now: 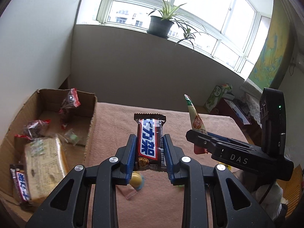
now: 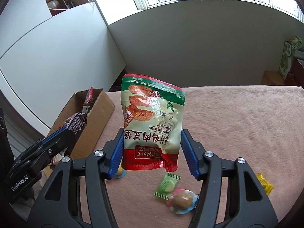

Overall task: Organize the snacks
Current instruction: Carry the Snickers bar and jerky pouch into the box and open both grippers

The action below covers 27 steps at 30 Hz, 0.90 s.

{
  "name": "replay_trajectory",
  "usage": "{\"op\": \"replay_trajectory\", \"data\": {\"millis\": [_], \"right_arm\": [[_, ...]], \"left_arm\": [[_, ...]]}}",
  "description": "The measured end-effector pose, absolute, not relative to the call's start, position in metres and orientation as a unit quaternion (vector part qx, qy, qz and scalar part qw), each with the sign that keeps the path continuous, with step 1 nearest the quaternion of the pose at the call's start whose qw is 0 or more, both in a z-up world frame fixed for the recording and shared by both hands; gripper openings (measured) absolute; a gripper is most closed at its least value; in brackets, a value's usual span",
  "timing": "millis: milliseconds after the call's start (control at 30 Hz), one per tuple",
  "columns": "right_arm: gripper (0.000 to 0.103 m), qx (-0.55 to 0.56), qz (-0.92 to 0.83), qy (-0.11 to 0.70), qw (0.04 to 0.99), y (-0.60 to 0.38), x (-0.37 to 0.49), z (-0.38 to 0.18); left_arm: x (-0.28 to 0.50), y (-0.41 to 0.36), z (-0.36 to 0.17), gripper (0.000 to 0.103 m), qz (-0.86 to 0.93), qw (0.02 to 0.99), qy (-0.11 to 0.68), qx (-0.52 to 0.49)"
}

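Observation:
My left gripper (image 1: 149, 139) is shut on a brown Snickers bar (image 1: 150, 140), held upright above the pink-covered table (image 1: 114, 117). My right gripper (image 2: 152, 136) is shut on a green-and-red snack pouch (image 2: 152, 121), held upright above the table; the pouch also shows in the left wrist view (image 1: 194, 114). The open cardboard box (image 1: 93, 114) stands at the table's left and holds several snacks, among them a bread pack (image 1: 45, 163) and another Snickers bar (image 1: 20, 184). The box also shows in the right wrist view (image 2: 98, 112), with my left gripper (image 2: 76, 127) just in front of it.
Loose sweets lie on the table below the grippers: a green candy (image 2: 167, 185), a round pastel-wrapped sweet (image 2: 181, 200), a yellow candy (image 2: 265, 184) and a yellow sweet (image 1: 135, 179). A white cabinet (image 2: 57, 57) stands left, the window wall behind.

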State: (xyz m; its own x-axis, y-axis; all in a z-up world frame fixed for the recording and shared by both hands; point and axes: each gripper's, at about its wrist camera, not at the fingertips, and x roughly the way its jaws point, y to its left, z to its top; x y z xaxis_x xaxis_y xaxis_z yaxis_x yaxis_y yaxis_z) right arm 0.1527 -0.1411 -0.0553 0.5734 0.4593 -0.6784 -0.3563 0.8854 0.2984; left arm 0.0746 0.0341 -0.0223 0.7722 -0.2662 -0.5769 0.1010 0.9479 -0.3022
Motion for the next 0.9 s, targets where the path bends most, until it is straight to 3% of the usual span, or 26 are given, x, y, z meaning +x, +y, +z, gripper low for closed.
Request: {"op": "replay_trajectory", "data": {"millis": [667,800,900], "right_arm": [[0.061,0.058,0.345,0.400,0.847,-0.007,0.130,-0.040],[0.064,0.059,0.358,0.407,0.838,0.009,0.133,-0.045],[0.073,0.055,0.355,0.404,0.841,0.023,0.133,-0.047]], "left_arm": [[0.033,0.146,-0.023,0.026,0.037,0.948,0.281,-0.143],[0.030,0.157,-0.027,0.027,0.048,0.947,0.285,-0.144],[0.028,0.165,-0.032,0.027,0.056,0.944,0.290,-0.147]]}}
